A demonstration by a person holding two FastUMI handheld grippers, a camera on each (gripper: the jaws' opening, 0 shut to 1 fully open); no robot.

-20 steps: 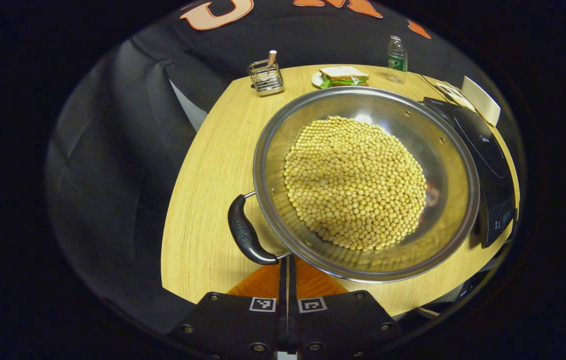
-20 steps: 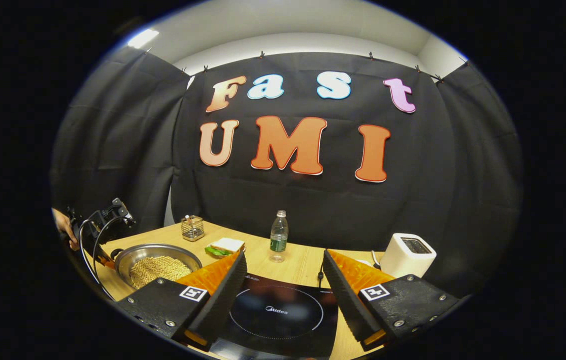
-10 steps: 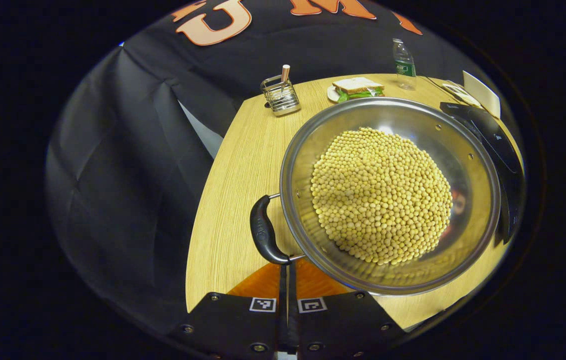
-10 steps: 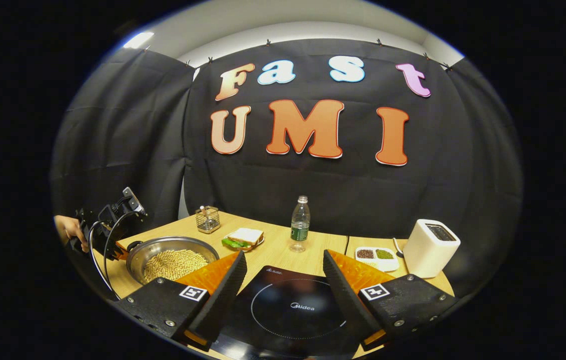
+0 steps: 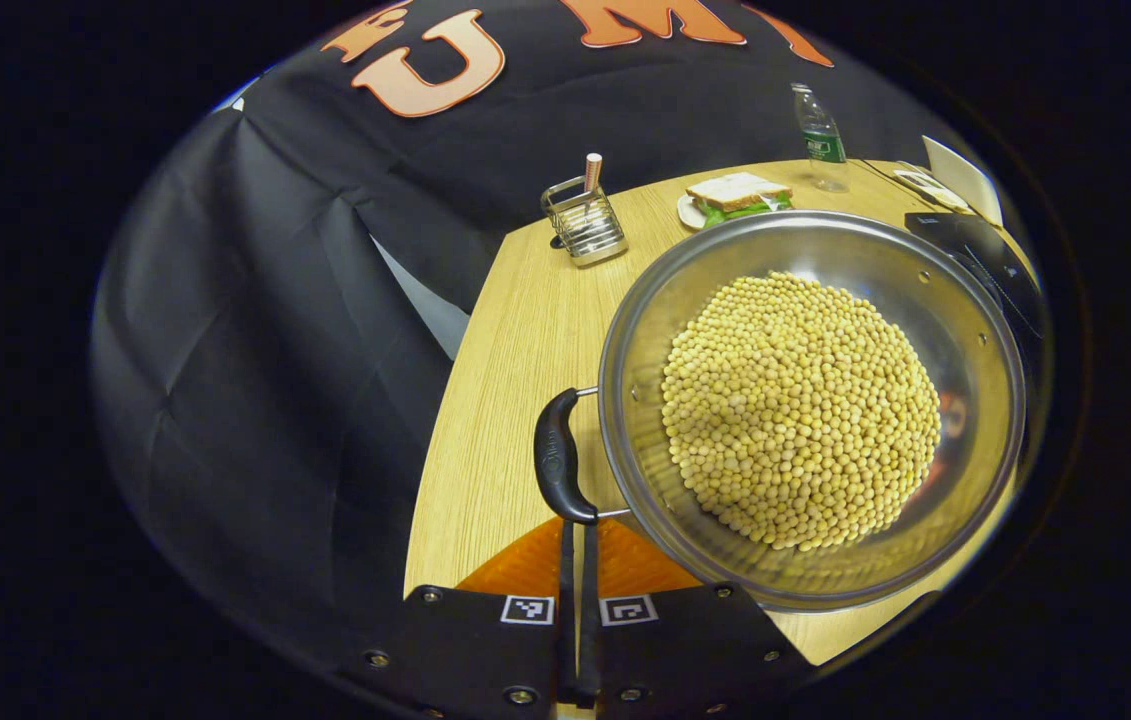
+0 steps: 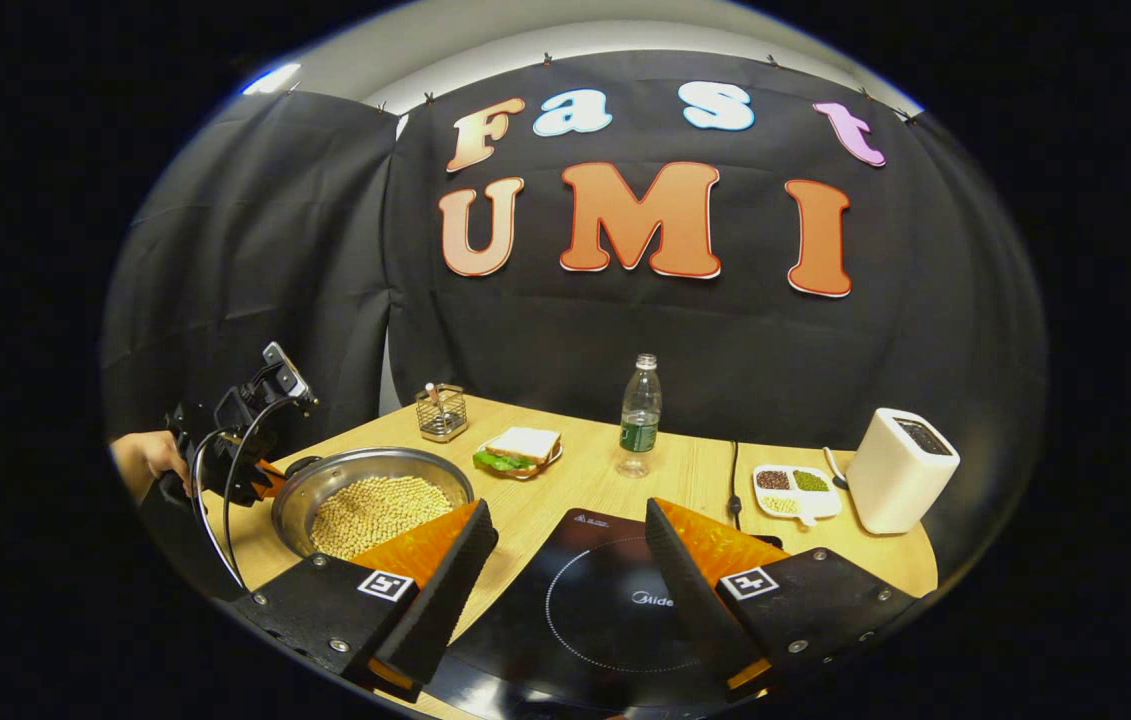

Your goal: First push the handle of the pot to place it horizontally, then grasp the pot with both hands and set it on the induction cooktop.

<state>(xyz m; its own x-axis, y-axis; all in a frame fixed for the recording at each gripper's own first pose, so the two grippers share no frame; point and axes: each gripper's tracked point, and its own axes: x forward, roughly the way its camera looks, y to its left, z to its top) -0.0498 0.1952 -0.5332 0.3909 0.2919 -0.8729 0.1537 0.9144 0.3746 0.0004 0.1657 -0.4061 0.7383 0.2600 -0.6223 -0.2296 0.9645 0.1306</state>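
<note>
Left tool [image 5: 575, 530] clenched – tips apparently touching pot [image 5: 813, 405] handle [image 5: 559, 468], right tool [image 6: 573, 560] spread above cooktop [image 6: 605, 610]

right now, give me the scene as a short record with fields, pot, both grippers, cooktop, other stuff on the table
pot: steel pot full of yellow beans, on the wooden table
pot handle: black handle on the near left of the rim
left hand-held gripper: fingers together, tips at the handle's end
right hand-held gripper: open, above the induction cooktop, holding nothing
pot on cooktop: not yet, it sits to the cooktop's left in the right gripper view
other items: sandwich, water bottle, wire holder, toaster, divided dish
</note>
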